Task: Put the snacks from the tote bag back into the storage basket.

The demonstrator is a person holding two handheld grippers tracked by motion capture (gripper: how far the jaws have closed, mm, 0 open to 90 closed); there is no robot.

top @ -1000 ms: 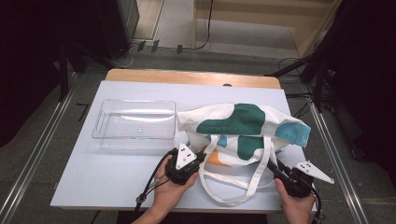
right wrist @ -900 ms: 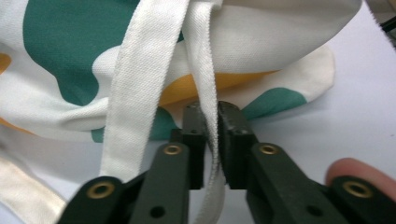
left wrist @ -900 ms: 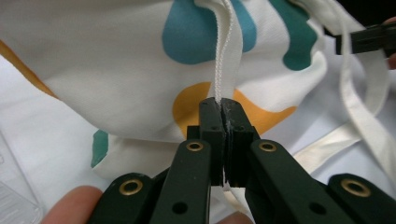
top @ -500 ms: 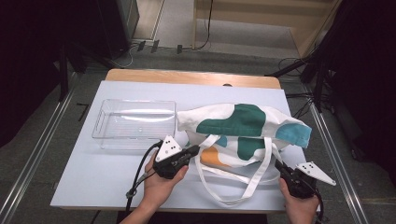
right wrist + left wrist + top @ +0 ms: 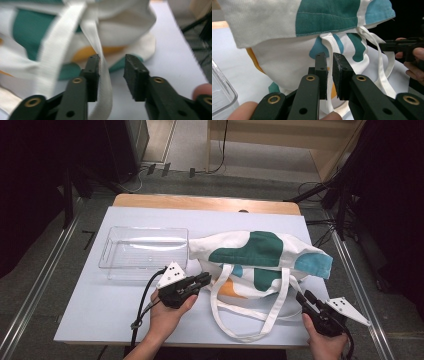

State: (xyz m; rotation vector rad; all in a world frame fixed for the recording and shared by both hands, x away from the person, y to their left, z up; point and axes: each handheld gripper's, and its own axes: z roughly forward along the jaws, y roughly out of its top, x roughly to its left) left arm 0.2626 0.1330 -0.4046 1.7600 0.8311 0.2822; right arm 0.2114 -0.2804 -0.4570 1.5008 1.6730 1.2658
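Left gripper [image 5: 329, 75] fingers narrowly parted around a tote bag [image 5: 287, 37] strap [image 5: 327, 42], right gripper [image 5: 111, 77] fingers just opened, another strap [image 5: 103, 82] between them.

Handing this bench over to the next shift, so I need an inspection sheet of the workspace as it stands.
Surface: pale table, wooden strip along the far edge.
Job's things: tote bag lying flat, straps looped toward the person.
Clutter: empty clear tray left of the bag.
Grippers: left gripper with a strap in a narrow gap between its jaws, which have just been opening; right gripper open, jaws just been opening, a strap against one jaw.
Cables: black cable trails from the left gripper.
Surroundings: floor, metal rails, dark equipment.
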